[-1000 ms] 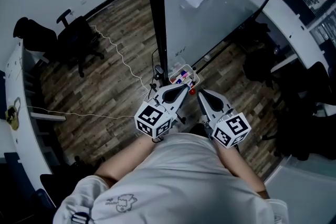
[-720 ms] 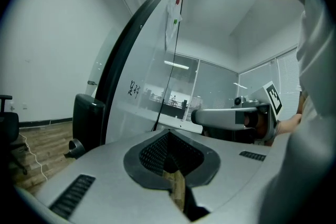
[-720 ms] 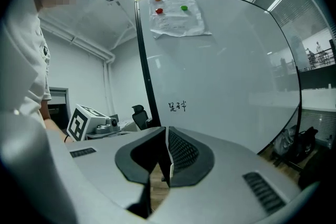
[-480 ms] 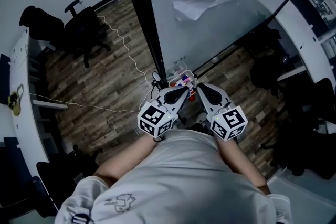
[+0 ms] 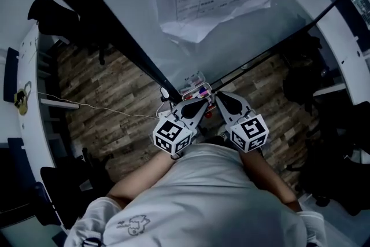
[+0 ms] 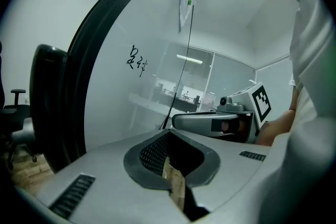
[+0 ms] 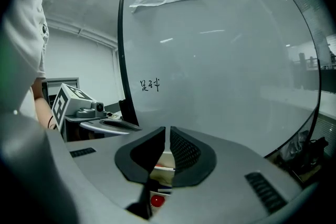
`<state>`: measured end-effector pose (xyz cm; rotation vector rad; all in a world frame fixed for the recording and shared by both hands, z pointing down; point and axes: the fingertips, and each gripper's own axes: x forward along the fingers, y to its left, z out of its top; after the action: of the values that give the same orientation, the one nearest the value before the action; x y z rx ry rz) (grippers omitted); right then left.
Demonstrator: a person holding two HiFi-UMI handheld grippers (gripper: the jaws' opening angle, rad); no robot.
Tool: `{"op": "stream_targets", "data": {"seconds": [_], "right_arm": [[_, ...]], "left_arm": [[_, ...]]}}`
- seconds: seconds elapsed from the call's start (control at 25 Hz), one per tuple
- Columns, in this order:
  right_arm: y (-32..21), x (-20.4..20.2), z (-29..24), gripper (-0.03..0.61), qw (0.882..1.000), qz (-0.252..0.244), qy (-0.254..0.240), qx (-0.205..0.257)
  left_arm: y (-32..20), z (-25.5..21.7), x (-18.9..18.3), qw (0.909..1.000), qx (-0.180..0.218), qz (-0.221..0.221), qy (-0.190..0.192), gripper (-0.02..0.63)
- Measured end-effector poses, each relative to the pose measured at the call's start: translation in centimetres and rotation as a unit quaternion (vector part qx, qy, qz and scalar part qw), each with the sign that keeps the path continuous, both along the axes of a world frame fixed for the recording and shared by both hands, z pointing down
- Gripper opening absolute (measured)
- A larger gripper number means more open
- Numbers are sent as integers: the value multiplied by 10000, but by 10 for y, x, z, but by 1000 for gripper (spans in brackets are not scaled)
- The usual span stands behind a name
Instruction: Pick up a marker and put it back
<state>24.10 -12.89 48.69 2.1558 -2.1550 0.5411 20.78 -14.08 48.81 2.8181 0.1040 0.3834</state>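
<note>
Evidently pre-grasp: the left gripper (image 5: 203,102) and right gripper (image 5: 218,96), both closed and empty, hover just near of the tray (image 5: 189,78) holding the markers (image 5: 200,89), so next one must open and descend.

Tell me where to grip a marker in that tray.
Probably mid-barrel, from above: the markers lie in the open-topped tray below the whiteboard, just ahead of the shut right gripper. Open the jaws first. Barrel direction is too small to tell.
</note>
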Motion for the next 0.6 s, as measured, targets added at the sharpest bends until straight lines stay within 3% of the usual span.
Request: {"op": "stream_targets", "data": {"seconds": [0.24, 0.6], "right_arm": [[-6, 10, 16, 19, 9995, -231, -145, -131], [-16, 14, 49, 80, 9973, -572, -204, -412]], "left_arm": [[-2, 14, 8, 9995, -35, -223, -221, 5], [2, 30, 13, 9979, -110, -379, -517, 5]]}}
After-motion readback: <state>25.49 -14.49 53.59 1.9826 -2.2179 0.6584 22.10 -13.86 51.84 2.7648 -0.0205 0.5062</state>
